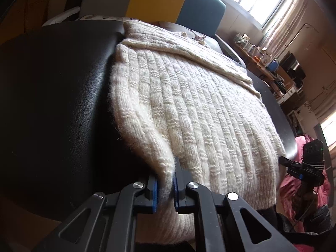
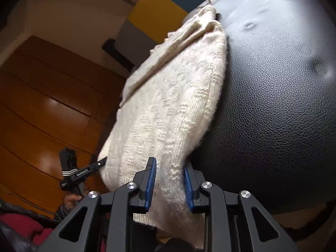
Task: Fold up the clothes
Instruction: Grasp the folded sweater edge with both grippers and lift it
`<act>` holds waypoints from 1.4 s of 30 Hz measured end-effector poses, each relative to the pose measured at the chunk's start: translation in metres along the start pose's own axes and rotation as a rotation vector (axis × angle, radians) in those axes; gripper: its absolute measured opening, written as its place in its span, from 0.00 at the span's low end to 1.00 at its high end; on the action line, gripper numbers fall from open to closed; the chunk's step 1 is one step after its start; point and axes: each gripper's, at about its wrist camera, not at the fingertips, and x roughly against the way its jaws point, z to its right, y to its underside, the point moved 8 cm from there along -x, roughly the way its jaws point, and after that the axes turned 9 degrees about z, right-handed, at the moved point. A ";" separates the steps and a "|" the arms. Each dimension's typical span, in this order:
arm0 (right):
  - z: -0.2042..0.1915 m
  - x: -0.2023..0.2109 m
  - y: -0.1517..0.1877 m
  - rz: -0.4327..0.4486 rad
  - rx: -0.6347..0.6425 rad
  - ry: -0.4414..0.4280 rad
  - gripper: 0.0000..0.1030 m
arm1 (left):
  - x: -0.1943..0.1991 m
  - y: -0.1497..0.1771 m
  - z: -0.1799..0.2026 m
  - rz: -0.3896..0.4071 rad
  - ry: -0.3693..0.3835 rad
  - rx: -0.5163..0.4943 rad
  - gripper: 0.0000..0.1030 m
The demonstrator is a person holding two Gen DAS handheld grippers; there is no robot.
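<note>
The cream knitted sweater (image 1: 189,105) lies on the black leather surface (image 1: 52,105), its near hem hanging over the edge. The left gripper (image 1: 166,191) and right gripper (image 2: 168,184) each have their fingers clenched on that hem, bare leather on both sides.

Cream ribbed-knit wool sweater (image 1: 189,96), grained black leather seat (image 1: 52,94), glossy wood floor (image 2: 42,105)
</note>
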 end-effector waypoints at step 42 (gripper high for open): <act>-0.041 -0.110 -0.260 0.143 -0.101 -0.210 0.14 | -0.076 -0.277 -0.026 0.269 0.444 0.292 0.09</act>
